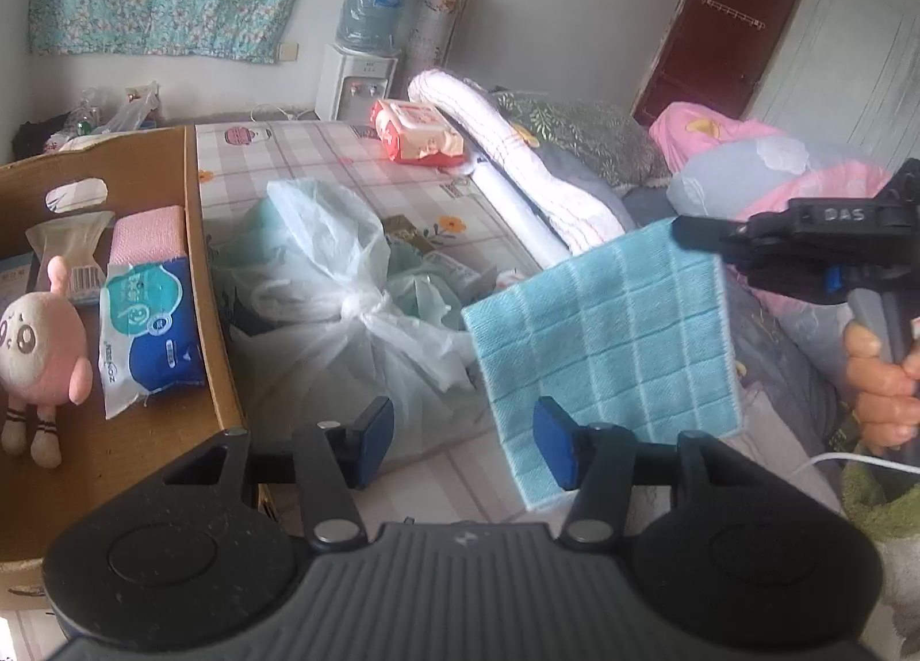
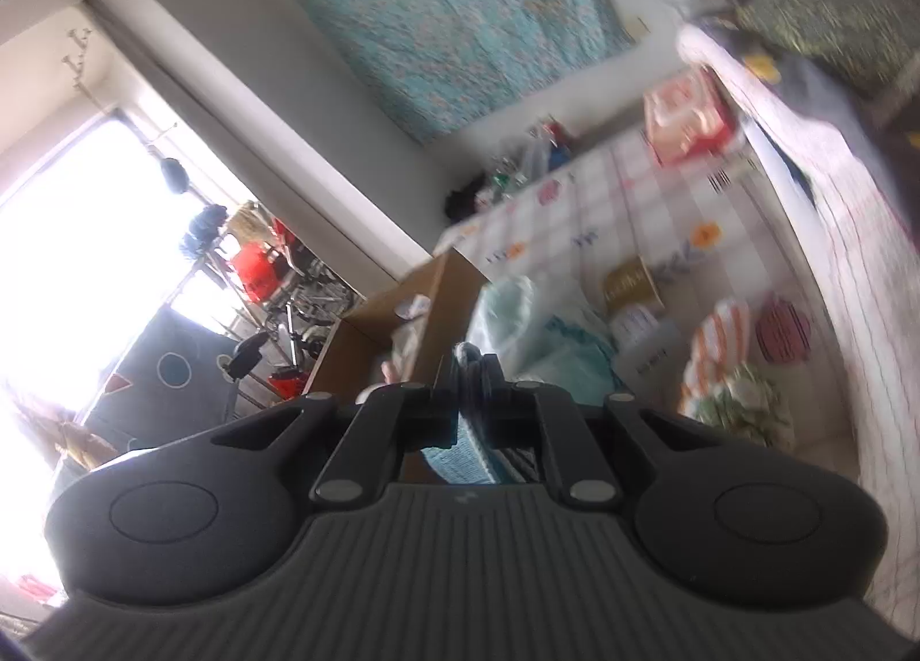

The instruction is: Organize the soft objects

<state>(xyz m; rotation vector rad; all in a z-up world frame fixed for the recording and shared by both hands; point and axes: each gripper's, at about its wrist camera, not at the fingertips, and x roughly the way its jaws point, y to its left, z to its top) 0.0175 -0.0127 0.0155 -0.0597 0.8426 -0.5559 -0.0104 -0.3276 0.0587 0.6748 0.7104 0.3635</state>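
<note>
I am carrying the blue cloth by its top corner, hanging in the air well to the right of the cardboard box and above the tied plastic bag. My right gripper is clamped shut on that corner. To land it well I am aiming to clear the box's near wall, then lower beside the tissue pack before letting go. My left gripper is pointing downward, just right of the box, jaws apart and empty.

Plush toy, tissue pack in box; bag right
</note>
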